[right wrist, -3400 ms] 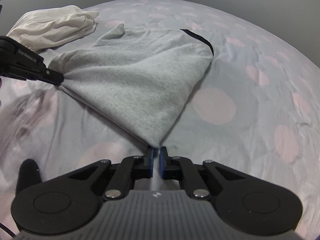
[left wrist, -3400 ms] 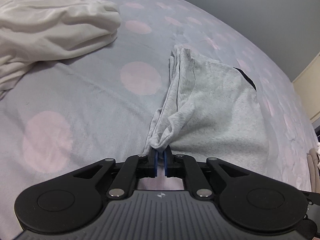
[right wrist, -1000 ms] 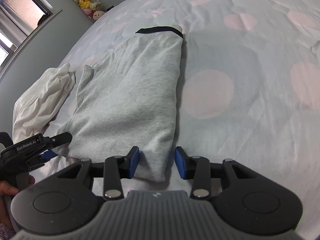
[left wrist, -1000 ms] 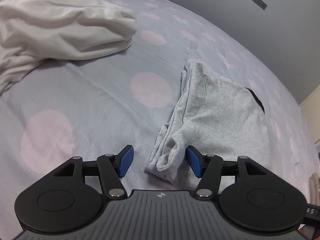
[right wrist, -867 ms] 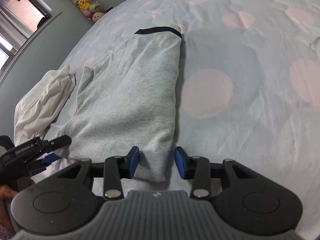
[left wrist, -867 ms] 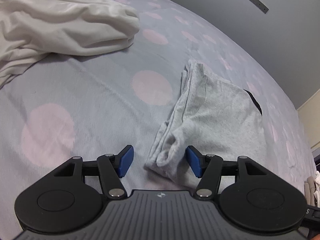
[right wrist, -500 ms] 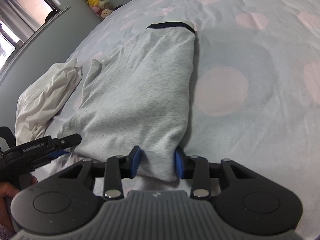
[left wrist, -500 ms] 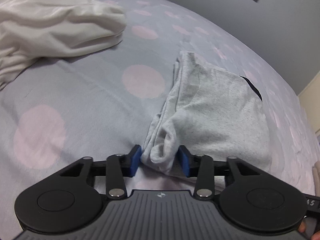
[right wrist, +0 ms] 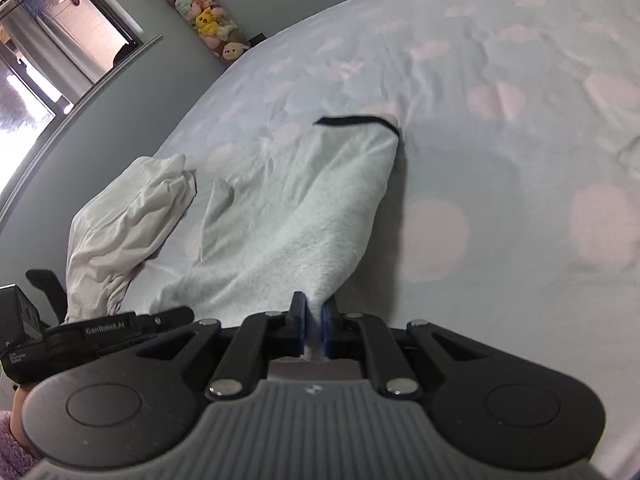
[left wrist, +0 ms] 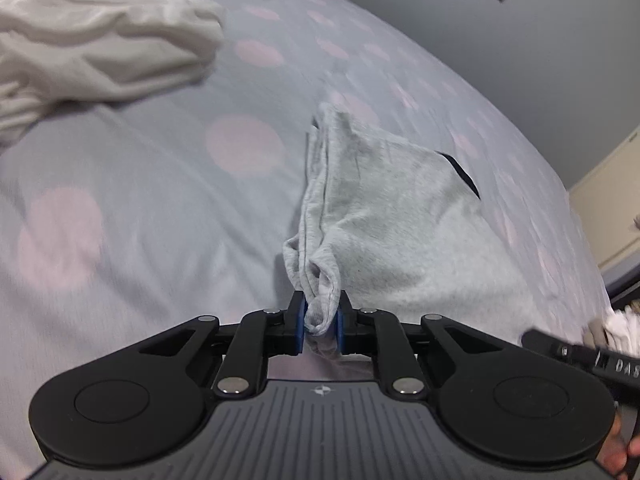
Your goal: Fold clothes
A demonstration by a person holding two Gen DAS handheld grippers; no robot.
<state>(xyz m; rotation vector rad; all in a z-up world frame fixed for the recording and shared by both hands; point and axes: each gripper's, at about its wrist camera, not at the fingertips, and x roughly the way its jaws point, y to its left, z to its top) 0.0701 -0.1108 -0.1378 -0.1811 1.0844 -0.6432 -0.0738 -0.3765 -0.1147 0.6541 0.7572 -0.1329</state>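
We see a light grey marl knit garment with a thin black trim along its far edge (left wrist: pixel 400 216) lying folded lengthwise on the pale blue bedsheet printed with large pink dots (left wrist: pixel 160 208). Its near end rises off the sheet, drawn up toward us at two corners. In the left wrist view our left gripper (left wrist: pixel 319 322) has just been closing its jaws, and the blue pads (left wrist: pixel 299 320) now press on a bunched, wrinkled corner of the grey fabric that sits between them. In the right wrist view our right gripper (right wrist: pixel 313 328) has likewise just been closing, and its blue pads (right wrist: pixel 326 326) pinch the other near corner, a thinner fold of the garment (right wrist: pixel 304 216), with only a narrow slit left between them. From there the cloth runs away from us in a long tapering panel to the black trim (right wrist: pixel 356 121), which rests flat on the sheet (right wrist: pixel 500 200). The left gripper also shows at the left edge of the right wrist view (right wrist: pixel 100 330), just beside the garment's near left corner. Beyond it, to the left of the garment and apart from it, lies a crumpled heap of white cloth (right wrist: pixel 124 224). Farther off, a row of small plush toys (right wrist: pixel 204 20) stands against the grey wall by a window (right wrist: pixel 44 52).
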